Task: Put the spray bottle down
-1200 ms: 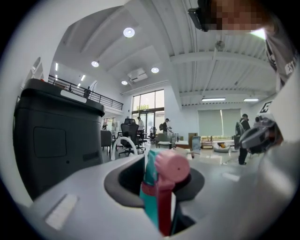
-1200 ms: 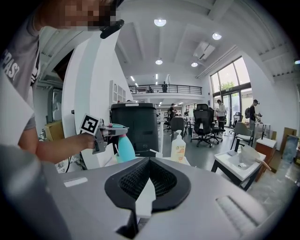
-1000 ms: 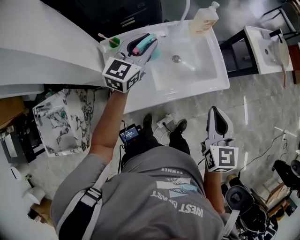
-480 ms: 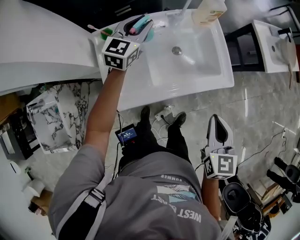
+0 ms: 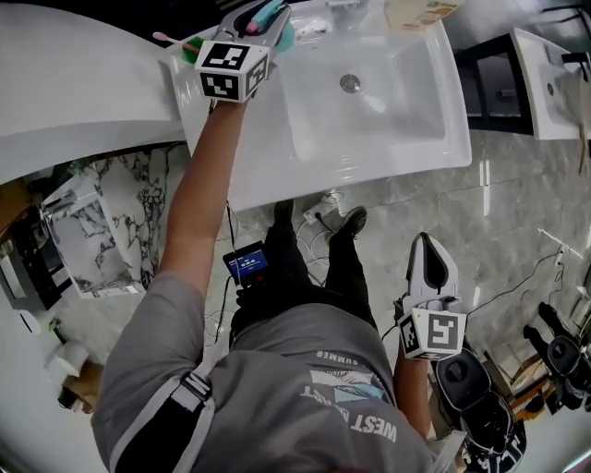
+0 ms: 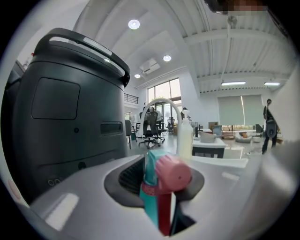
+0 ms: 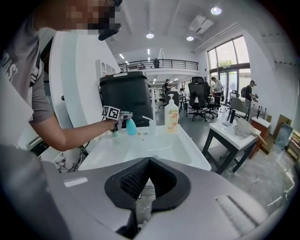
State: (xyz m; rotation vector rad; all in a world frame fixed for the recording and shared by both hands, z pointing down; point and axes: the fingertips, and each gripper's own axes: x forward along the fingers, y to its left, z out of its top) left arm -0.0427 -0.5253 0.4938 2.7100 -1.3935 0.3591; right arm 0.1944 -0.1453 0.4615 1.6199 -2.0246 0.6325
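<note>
The spray bottle (image 6: 159, 187) is teal with a pink head and stands upright between the jaws of my left gripper (image 6: 161, 206), which is shut on it. In the head view, the left gripper (image 5: 261, 20) holds the bottle (image 5: 268, 13) over the far left corner of the white sink (image 5: 268, 139). The right gripper view shows the bottle (image 7: 131, 126) low over the sink's back rim. My right gripper (image 5: 428, 242) hangs over the floor beside the person's leg. Its jaws meet with nothing between them (image 7: 149, 163).
A yellow soap bottle (image 7: 171, 117) and a white faucet (image 6: 161, 105) stand at the back of the sink. A large black bin (image 6: 65, 117) is behind the left corner. A green item (image 5: 191, 46) lies on the rim. A second small sink stand (image 7: 232, 133) is at the right.
My left gripper has carried the bottle further toward the sink's far left corner and lower. The right gripper has sunk a little by the leg.
</note>
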